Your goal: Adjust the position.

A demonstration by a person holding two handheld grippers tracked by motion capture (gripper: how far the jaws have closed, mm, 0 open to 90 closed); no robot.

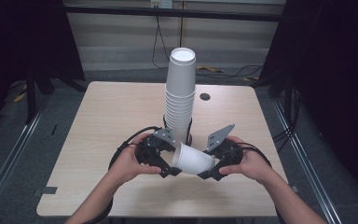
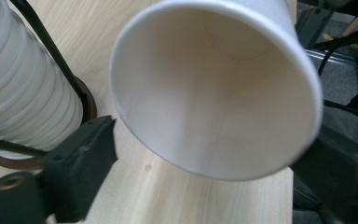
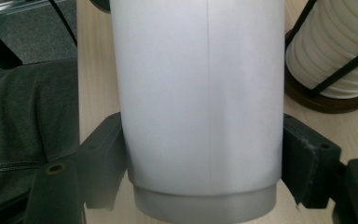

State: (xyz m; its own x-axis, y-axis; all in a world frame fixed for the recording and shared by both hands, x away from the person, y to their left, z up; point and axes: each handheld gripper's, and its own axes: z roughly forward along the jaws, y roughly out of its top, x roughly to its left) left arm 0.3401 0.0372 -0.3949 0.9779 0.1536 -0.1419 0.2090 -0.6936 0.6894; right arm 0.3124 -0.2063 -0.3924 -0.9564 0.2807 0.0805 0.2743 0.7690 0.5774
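Note:
A tall stack of white paper cups (image 1: 181, 93) stands in a black wire holder at the table's middle, also seen as the stack (image 2: 18, 84) and the stack (image 3: 335, 51). In front of it a single white paper cup (image 1: 193, 160) lies sideways above the table, its mouth towards my left hand. My right gripper (image 1: 210, 171) is shut on the cup's body (image 3: 205, 93) near its base, one jaw on each side. My left gripper (image 1: 172, 169) faces the cup's open mouth (image 2: 214, 93). Its jaws stand apart on either side of the rim, with a gap at the left jaw.
The light wooden table (image 1: 112, 112) has a round dark cable hole (image 1: 205, 96) behind the stack. The holder's brown round base (image 2: 89, 100) sits on the wood. Dark floor, cables and metal rails surround the table; black curtains hang at both sides.

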